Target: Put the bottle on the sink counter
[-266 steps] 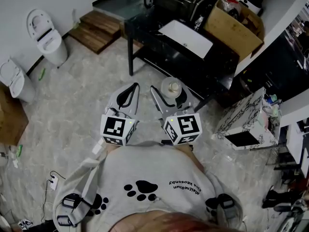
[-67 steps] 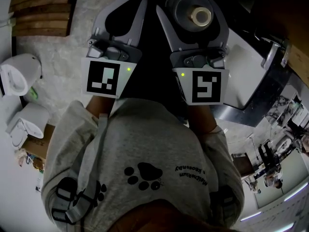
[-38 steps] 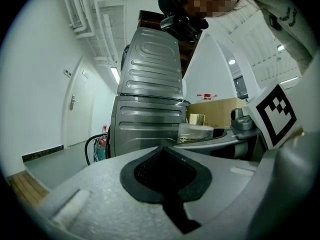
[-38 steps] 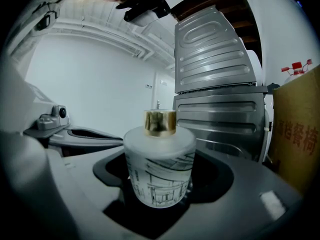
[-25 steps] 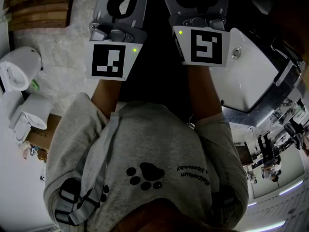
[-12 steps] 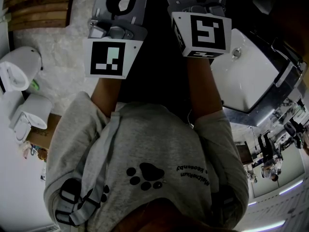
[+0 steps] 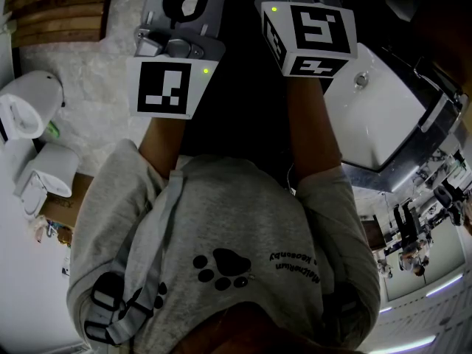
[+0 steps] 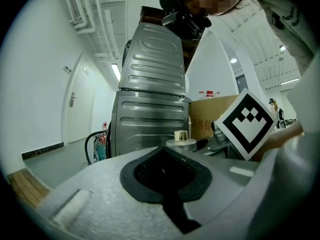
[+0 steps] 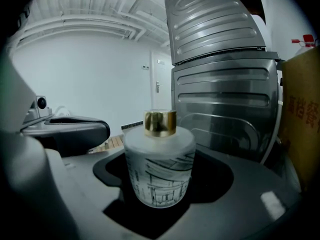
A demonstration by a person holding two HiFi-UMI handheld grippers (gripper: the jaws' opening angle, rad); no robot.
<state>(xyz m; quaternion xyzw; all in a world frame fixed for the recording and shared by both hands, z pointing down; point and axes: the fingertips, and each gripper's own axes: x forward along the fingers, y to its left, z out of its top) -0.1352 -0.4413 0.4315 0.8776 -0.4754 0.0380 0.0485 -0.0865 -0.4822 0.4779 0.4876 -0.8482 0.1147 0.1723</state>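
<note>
Right gripper [image 9: 161, 165]: clamped on the bottle [image 9: 159, 176], a frosted glass one with a line drawing on its wall and a gold cap [image 9: 160, 122]. Holds it upright, seated in the dark pad recess between the two jaws. Cannot tell whether its base touches anything below. Behind it, stacked grey metal appliances [image 9: 225, 79] and the edge of a cardboard box [image 9: 304, 114]. Left gripper [image 8: 164, 154]: jaws closed together on nothing, tips meeting round an empty oval gap. Past those tips, the bottle's top beside the right gripper's marker cube [image 8: 246, 124]. In the head view, both grippers side by side over a dark counter [image 7: 243, 87] — white sink basin [image 7: 383, 116] just off the right forearm, toilet [image 7: 29, 113] well apart on the floor at the left.
</note>
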